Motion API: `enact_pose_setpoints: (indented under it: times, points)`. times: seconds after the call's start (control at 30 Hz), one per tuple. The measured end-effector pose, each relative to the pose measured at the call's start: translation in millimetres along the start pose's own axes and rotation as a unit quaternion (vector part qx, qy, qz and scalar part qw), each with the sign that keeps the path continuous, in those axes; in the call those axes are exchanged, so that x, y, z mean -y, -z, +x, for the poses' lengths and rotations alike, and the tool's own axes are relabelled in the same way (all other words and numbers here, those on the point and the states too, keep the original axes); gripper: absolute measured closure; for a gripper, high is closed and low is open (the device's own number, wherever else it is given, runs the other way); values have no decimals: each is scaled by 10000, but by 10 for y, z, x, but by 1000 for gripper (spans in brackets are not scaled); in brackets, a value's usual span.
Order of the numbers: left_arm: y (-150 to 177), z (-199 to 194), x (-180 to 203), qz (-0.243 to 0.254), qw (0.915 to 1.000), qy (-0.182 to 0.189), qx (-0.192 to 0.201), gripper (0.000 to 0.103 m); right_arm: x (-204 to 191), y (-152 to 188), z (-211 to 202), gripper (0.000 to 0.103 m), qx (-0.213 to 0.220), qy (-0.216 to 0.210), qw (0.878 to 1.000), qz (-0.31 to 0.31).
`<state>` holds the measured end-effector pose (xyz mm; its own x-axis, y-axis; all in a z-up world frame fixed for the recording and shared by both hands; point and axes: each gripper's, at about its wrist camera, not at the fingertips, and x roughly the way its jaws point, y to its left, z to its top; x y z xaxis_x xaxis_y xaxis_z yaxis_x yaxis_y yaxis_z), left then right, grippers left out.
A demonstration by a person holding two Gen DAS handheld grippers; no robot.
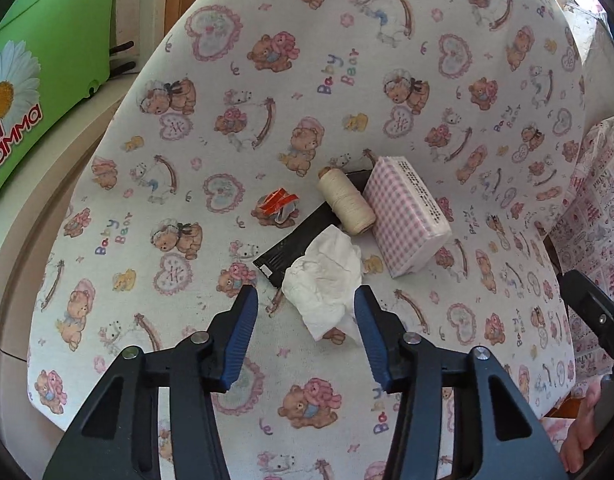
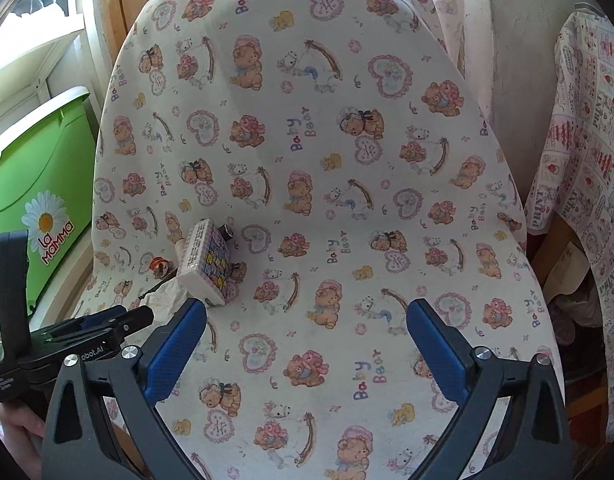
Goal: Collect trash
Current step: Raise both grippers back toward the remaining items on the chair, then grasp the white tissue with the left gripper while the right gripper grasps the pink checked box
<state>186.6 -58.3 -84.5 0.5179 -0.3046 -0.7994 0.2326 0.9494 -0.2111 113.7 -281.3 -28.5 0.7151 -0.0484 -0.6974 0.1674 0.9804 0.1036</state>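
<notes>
A crumpled white tissue [image 1: 327, 280] lies on the bear-print chair seat [image 1: 187, 280], partly over a flat black wrapper [image 1: 291, 246]. My left gripper [image 1: 305, 294] straddles the tissue with its jaws apart. The right pad [image 1: 367, 320] touches the tissue's edge and the left pad [image 1: 243, 320] stands clear of it. A small red-and-white wrapper [image 1: 279, 206] lies behind to the left. In the right wrist view my right gripper [image 2: 307, 308] hovers open over bare seat with nothing between its fingers, and the tissue [image 2: 165, 300] shows at its left.
A cream thread spool [image 1: 345, 202] and a pink checked tissue pack [image 1: 407, 216] sit just behind the tissue. A green box with a daisy [image 1: 39, 80] stands left of the chair. Patterned cloth [image 2: 587, 160] hangs at the right.
</notes>
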Motion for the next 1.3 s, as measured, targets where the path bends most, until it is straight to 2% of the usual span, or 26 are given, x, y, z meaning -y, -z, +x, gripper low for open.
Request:
enact_pose_setpoints:
  times: [0.03, 0.1, 0.17, 0.37, 0.63, 0.87, 1.0, 1.1, 1.3]
  points:
    - [3, 51, 29, 4, 10000, 16, -31, 76, 2, -6, 6, 2, 1, -4, 10000, 28]
    - [19, 89, 47, 5, 10000, 32, -34, 93, 2, -15, 14, 2, 1, -17, 10000, 67]
    - [21, 79, 68, 49, 10000, -43, 9, 96, -5, -26, 19, 2, -1, -51, 9999, 111]
    - [-50, -224, 44, -4, 9987, -211, 464, 98, -87, -80, 25, 2, 51, -151, 9999, 34]
    - [-169, -710, -14, 114, 9919, -566, 1128, 97, -290, -175, 134, 2, 30, -327, 9994, -117]
    - [-190, -798, -72, 182, 9885, -928, 1178, 97, -584, -305, 292, 2, 2, -461, 9974, -559]
    - [-191, -776, -62, 155, 9887, -921, 1171, 97, -658, -335, 421, 2, -94, -489, 9971, -577]
    - [-191, -747, -48, 160, 9889, -939, 1144, 97, -712, -331, 548, 2, -151, -350, 9969, -689]
    - [-205, -710, -62, 138, 9900, -926, 1057, 97, -729, -268, 793, 5, -558, -480, 9947, -723]
